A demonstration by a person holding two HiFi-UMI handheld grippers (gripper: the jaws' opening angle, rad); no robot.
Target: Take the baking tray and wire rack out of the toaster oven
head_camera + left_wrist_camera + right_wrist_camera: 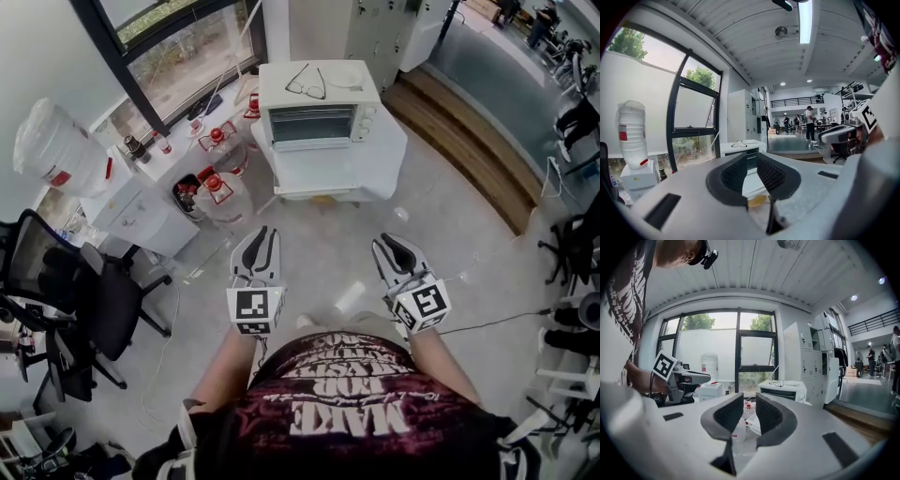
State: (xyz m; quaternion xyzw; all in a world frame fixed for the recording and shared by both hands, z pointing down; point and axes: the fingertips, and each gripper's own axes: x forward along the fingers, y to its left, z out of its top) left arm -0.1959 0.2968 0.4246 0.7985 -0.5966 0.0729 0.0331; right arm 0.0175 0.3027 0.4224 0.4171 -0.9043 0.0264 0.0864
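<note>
— Now, where are the baking tray and wire rack?
— Presumably inside the white box-shaped toaster oven (319,122). Its door looks shut and glare hides the interior. It stands on a white table (384,159), with black-rimmed spectacles (306,82) on top.
— And the grippers?
— The left gripper (264,234) and right gripper (389,242) are both empty, jaws slightly parted. They are held forward, well short of the oven, ready for the door, I judge.

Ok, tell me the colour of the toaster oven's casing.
White. The toaster oven shows best in the head view.

A black office chair (94,300) stands left of the left tool (263,236); ahead sit red-capped bottles (217,185), glasses (306,82) beyond.
</note>
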